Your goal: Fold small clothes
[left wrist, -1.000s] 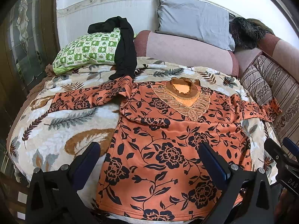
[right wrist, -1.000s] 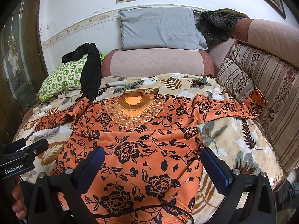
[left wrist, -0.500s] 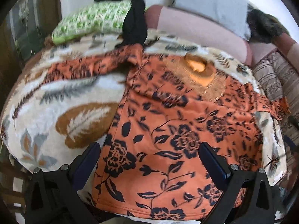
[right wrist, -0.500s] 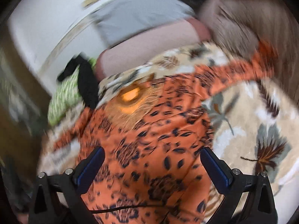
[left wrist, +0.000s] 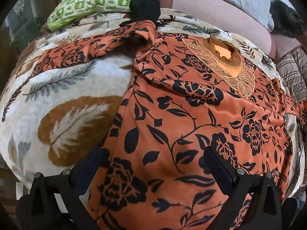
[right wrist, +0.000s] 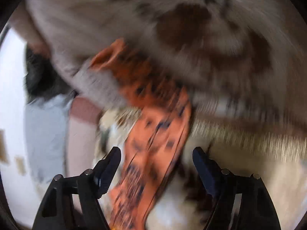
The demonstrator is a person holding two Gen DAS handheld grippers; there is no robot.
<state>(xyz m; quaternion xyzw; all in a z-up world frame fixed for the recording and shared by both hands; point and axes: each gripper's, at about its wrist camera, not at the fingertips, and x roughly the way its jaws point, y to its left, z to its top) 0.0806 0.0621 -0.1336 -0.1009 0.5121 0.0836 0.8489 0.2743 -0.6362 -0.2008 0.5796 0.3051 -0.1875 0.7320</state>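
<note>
- The orange floral top (left wrist: 191, 115) lies face up and spread flat on the leaf-print blanket (left wrist: 63, 103) that covers the sofa seat, its lace neckline (left wrist: 226, 57) toward the backrest. No fold has been made yet; this layout suits a sleeves-first fold.
- The sleeve on the left of the left wrist view (left wrist: 80, 51) stretches out across the blanket, bunched at the shoulder seam just beside a black garment (left wrist: 145, 2) draped over a green checked pillow (left wrist: 96, 0).
- Left gripper (left wrist: 153, 170): jaws wide apart, holding nothing. It hangs low over the lower body of the top, near the side edge, with cloth showing between the fingers. Judgement: placed there to pin or take the hem side while the other hand works.
- Right gripper (right wrist: 156, 164): jaws apart, nothing clamped. The view is heavily blurred, so detail is poor. A strip of orange cloth, apparently the other sleeve (right wrist: 151, 134), runs between the fingers toward its cuff, which lies up against a striped cushion (right wrist: 191, 28).
- Judgement: the right gripper is lined up along that sleeve to take it and bring it over the body. Contact with the cloth cannot be told.
</note>
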